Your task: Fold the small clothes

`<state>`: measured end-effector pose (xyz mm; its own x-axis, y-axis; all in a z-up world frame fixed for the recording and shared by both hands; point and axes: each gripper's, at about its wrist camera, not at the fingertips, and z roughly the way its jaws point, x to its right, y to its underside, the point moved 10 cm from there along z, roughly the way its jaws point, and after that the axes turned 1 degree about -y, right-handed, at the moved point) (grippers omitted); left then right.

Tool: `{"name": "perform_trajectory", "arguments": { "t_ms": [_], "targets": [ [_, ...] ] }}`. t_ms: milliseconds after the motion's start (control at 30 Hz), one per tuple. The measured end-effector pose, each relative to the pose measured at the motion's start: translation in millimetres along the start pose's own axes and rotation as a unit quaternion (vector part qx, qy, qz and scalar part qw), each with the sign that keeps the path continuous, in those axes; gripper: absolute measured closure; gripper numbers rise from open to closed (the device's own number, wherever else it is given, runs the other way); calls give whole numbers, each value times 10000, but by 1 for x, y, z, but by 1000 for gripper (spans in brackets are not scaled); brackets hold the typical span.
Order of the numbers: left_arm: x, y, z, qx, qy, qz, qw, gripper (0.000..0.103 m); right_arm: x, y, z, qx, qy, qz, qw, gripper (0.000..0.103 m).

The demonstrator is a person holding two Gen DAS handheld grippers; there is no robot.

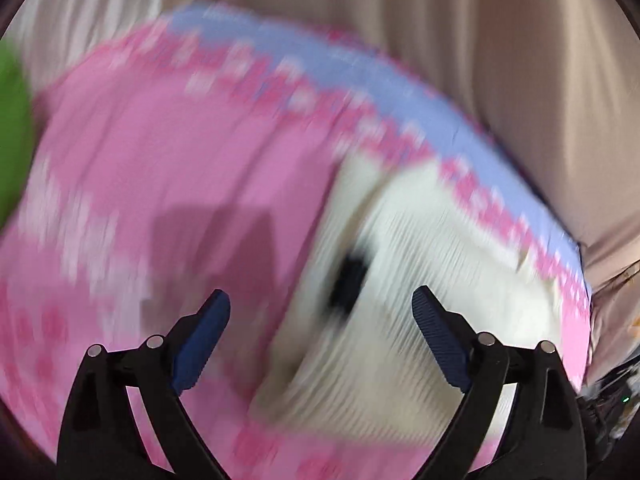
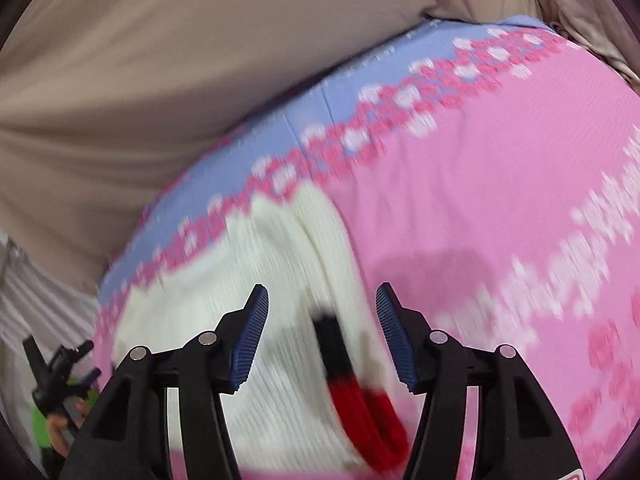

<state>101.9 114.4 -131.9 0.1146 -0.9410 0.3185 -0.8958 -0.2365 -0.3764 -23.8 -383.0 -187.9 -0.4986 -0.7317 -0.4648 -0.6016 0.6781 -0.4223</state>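
Both spread wide and empty: left gripper (image 1: 320, 312), right gripper (image 2: 322, 308), over the white ribbed knit garment (image 2: 280, 264) lying on the pink patterned blanket with lilac border (image 2: 460, 184); best pinch one edge cleanly, avoiding the blanket beneath

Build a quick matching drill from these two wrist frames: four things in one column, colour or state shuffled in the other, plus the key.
Things:
1. left gripper
2. white knit garment
3. patterned mat
4. sheet

Colour or state:
A. beige, wrinkled
B. pink with a lilac border
C. open, holding nothing
D. ribbed, with black and red patches

Pairs: 1-C, 2-D, 3-B, 4-A. The right gripper is open too.
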Motion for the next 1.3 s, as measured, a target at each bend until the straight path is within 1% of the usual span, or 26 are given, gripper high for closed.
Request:
{"name": "perform_trajectory", "arguments": {
  "t_ms": [33,100,133,167,200,233,267,300,433,500,567,633,733,767,800,867,967,1000,1033,1067,1100,1133,1167,1200,1233,1300],
  "targets": [
    [-9,15,4,-147,-48,-164,9997,13,7,15,1,-105,54,6,9999,46],
    [-21,40,13,-390,46,-548,9977,16,19,47,6,-386,85,126,9991,46],
    [-20,42,13,-241,53,-566,9981,17,21,58,13,-539,73,147,9984,46],
    [-17,40,10,-138,41,-478,9988,41,21,65,20,-640,99,129,9978,46],
    [-8,40,13,-321,280,-432,9982,68,20,66,22,-612,127,57,9980,46],
    [-5,39,15,-498,365,-520,9967,74,16,63,22,-570,108,-39,9983,61],
    [-4,35,11,-519,398,-624,9959,89,9,60,27,-732,-48,-32,9973,80],
    [-1,28,4,-569,565,-685,9944,90,6,56,26,-773,-94,45,9970,90],
    [-3,19,-37,-595,592,-435,9955,92,-4,17,-16,-381,-165,69,9991,92],
    [-11,34,-52,-830,561,-256,9946,93,3,14,-41,-424,-31,-102,9990,93],
    [-26,58,-61,-1098,431,-139,9929,93,19,30,-59,-640,192,-290,9973,94],
    [-46,97,-66,-1462,320,-151,9886,93,46,63,-76,-969,519,-389,9932,94],
    [-76,159,-61,-1950,38,-235,9805,95,90,120,-89,-1490,780,-121,9857,95],
    [-84,175,-60,-1952,-30,-236,9805,95,106,144,-92,-1660,884,-36,9821,95],
    [-85,180,-62,-1864,10,-259,9821,94,116,161,-92,-1787,939,8,9794,95],
    [-78,175,-65,-1679,71,-175,9856,93,121,183,-88,-1936,827,55,9776,94],
    [-55,148,-83,-1340,301,92,9905,89,112,170,-88,-1903,749,-50,9788,89],
    [-40,130,-93,-1112,433,253,9925,80,108,157,-93,-1783,866,-159,9800,85],
    [-28,114,-100,-879,490,360,9943,72,100,142,-99,-1587,951,-323,9822,79],
    [-16,96,-107,-570,500,464,9960,49,90,124,-104,-1300,982,-478,9855,77],
    [-1,78,-110,-276,501,573,9967,38,76,105,-112,-1012,908,-554,9892,67],
    [11,66,-110,-115,533,655,9964,25,65,92,-114,-800,794,-582,9919,52],
    [25,55,-104,-21,583,755,9954,24,49,76,-109,-630,584,-644,9942,46],
    [40,46,-91,8,636,857,9943,24,35,66,-98,-608,419,-743,9945,43],
    [53,41,-76,-22,669,942,9933,24,25,61,-86,-650,311,-838,9939,43],
    [66,44,-37,-271,489,1131,9920,24,7,51,-50,-726,315,-1090,9909,43]
  ]
}}
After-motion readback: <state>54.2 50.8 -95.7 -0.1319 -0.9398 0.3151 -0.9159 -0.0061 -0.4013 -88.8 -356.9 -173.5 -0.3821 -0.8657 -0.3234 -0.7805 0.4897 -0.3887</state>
